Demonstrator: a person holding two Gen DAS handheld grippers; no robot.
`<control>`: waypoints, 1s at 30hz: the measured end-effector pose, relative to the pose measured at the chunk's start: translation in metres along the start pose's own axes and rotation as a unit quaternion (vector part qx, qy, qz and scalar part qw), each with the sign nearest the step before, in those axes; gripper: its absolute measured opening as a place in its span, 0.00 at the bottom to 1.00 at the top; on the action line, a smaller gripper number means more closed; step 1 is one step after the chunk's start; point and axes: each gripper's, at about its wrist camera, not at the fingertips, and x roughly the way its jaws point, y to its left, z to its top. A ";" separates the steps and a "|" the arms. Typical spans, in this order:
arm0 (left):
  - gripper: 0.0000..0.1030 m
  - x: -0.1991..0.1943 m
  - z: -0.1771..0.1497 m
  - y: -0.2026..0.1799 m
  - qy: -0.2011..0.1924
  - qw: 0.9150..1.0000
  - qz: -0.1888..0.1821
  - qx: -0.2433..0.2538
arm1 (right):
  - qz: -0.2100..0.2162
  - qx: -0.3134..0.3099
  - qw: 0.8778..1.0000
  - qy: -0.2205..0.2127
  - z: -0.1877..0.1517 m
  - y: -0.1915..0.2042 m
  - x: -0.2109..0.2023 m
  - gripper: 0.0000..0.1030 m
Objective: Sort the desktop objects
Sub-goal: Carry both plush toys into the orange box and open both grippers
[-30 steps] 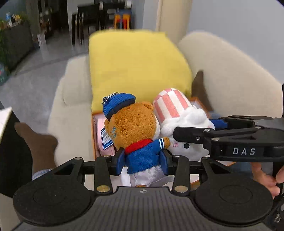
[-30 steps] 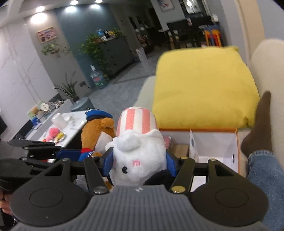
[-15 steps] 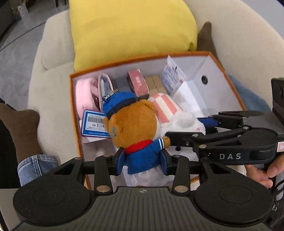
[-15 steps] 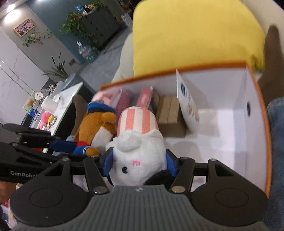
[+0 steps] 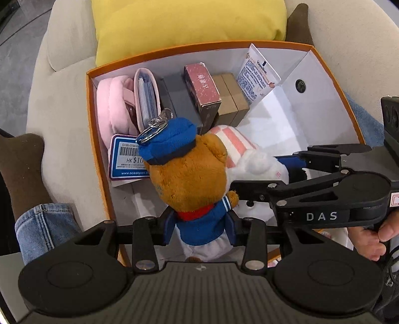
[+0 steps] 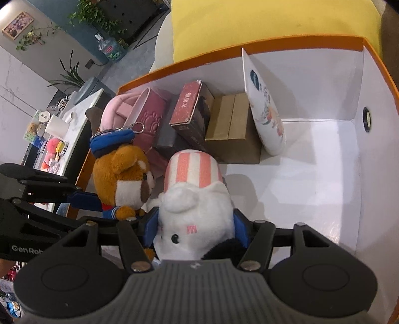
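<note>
Orange-rimmed and white inside, the box (image 5: 331,74) sits on a beige sofa before a yellow cushion (image 5: 189,22). From the left wrist, the left gripper (image 5: 202,228) is clamped on a brown bear plush (image 5: 189,174) in blue cap and jacket, held over the box's near left part, touching the white plush (image 5: 256,162).

From the right wrist, the right gripper (image 6: 197,224) has its jaws opening, blue pads against the white plush (image 6: 197,199) with its pink-striped hat, above the box floor (image 6: 311,174).
</note>
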 end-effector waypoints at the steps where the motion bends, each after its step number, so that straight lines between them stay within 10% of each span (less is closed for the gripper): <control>1: 0.46 -0.003 -0.001 -0.001 0.001 1.000 0.000 0.003 | 0.002 -0.002 1.000 -0.003 0.000 0.000 -0.001 0.63; 14: 0.47 -0.011 -0.007 -0.008 0.017 0.999 0.033 0.031 | 0.012 -0.008 1.000 -0.003 -0.001 -0.006 -0.010 0.57; 21: 0.47 -0.027 -0.009 -0.011 -0.043 0.998 0.043 0.027 | 0.013 -0.001 1.000 0.003 -0.002 -0.008 -0.007 0.48; 30: 0.26 0.006 -0.006 -0.018 -0.047 0.997 0.061 0.024 | 0.040 -0.011 0.999 0.023 -0.002 -0.002 0.002 0.40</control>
